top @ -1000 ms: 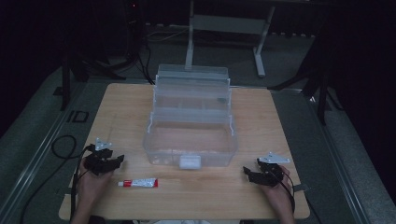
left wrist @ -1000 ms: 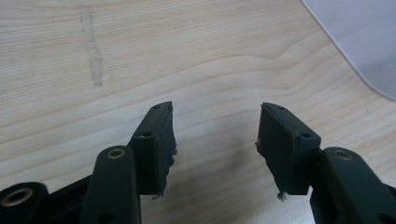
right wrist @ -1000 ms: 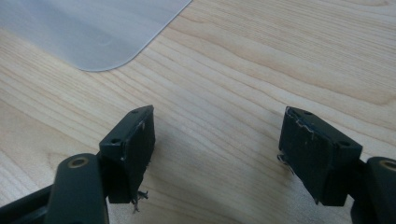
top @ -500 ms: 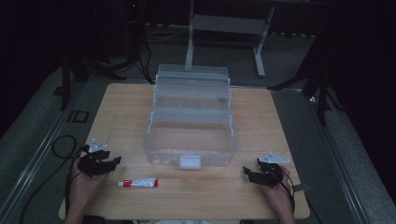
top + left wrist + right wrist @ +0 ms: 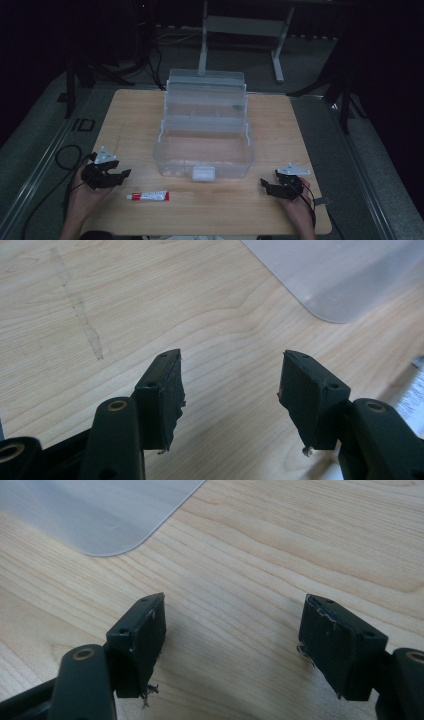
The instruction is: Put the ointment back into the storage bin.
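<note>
Tube [image 5: 148, 196] is lying flat on the table [image 5: 130, 115] near the front edge, just right of the left gripper [image 5: 124, 174] and apart from it. High view is showing the clear box [image 5: 204, 145] standing open mid-table; the left gripper view is catching its corner [image 5: 340, 285] and a sliver of the tube (at the right edge). Bare wood is lying open between box and front edge. Left gripper's jaws have just been opening, nothing between them. Right gripper [image 5: 263, 183] is standing wide, gripping nothing, over bare wood.
</note>
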Available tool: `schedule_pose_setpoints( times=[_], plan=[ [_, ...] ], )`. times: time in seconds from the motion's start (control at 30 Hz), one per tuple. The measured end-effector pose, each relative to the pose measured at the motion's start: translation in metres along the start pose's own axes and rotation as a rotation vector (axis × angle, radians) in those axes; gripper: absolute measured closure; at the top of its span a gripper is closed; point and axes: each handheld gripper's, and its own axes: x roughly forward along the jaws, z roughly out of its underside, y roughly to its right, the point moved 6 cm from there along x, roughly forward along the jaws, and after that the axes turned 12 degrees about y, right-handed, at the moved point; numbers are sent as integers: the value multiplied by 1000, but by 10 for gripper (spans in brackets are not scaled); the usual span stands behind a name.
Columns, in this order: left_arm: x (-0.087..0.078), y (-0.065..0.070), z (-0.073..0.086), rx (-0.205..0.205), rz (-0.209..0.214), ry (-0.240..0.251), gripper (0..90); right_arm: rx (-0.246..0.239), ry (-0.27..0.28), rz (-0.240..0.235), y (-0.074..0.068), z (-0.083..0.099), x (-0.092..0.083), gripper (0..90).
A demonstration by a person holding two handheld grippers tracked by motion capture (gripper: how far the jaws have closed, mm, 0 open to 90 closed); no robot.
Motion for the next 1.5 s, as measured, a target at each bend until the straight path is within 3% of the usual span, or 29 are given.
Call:
schedule_pose_setpoints(
  times=[0.17,0.27,0.73,1.5],
  plan=[
    [-4,3,-2,27,24,-4,432,0,0,0,0,0,0,265],
    [-4,6,-4,69,50,-14,424,-1,1,0,0,0,0,265],
    [-1,18,-14,180,119,-51,412,0,0,1,0,0,0,265],
    [-13,23,-21,295,197,-120,411,-1,0,1,0,0,0,265]
  ],
)
